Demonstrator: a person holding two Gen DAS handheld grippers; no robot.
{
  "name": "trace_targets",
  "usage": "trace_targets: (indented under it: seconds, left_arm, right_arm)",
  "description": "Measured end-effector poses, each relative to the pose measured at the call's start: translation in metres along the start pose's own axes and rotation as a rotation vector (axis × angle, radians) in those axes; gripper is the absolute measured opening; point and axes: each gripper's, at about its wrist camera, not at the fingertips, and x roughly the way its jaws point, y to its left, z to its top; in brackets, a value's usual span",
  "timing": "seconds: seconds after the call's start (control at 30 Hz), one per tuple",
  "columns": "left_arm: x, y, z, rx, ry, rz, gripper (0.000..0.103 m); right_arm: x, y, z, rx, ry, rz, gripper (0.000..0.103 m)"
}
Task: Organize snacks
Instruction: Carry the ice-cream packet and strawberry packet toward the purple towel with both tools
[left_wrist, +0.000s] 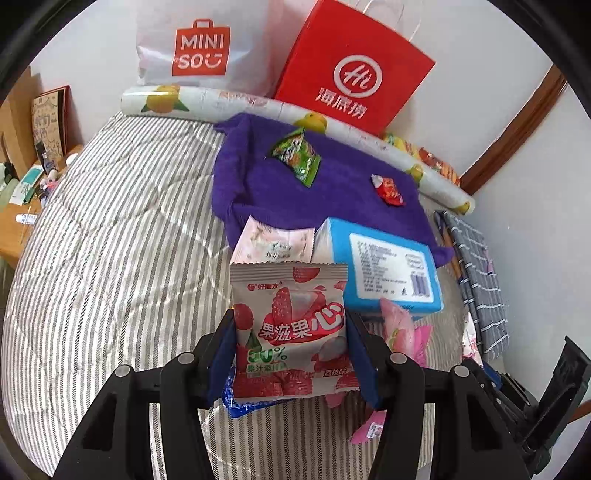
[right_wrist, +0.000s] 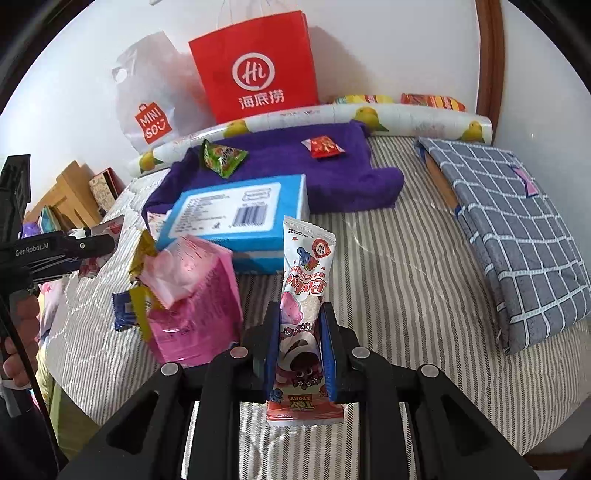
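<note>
Clamping a lychee gummy packet (left_wrist: 291, 328) between its blue fingers (left_wrist: 221, 354), the left gripper (left_wrist: 291, 350) holds it above the striped bed (left_wrist: 110, 240). The right gripper (right_wrist: 300, 343) is closed on a slim Toy Story snack bar (right_wrist: 301, 314). Beyond lie a blue box (right_wrist: 236, 214), a pink bag (right_wrist: 192, 295), and a purple towel (left_wrist: 325, 184) carrying a green candy (left_wrist: 295, 155) and a red candy (left_wrist: 386, 188).

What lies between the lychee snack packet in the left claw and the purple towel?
In the left wrist view, a pale pink sachet lies between the lychee packet and the purple towel, its far end overlapping the towel's edge.
</note>
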Motion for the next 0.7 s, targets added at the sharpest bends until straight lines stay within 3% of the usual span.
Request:
trace_targets:
  seconds: [0.47,0.7]
  left_arm:
    - [-0.009,0.000,0.005,0.001,-0.029,-0.037,0.054]
    - [-0.016,-0.003,0.009,0.017,-0.043,-0.004,0.054]
  right_arm:
    - [-0.008,-0.004,0.016,0.035,-0.029,0.005,0.021]
    - [-0.014,-0.012,0.026,0.052,-0.063,0.017,0.021]
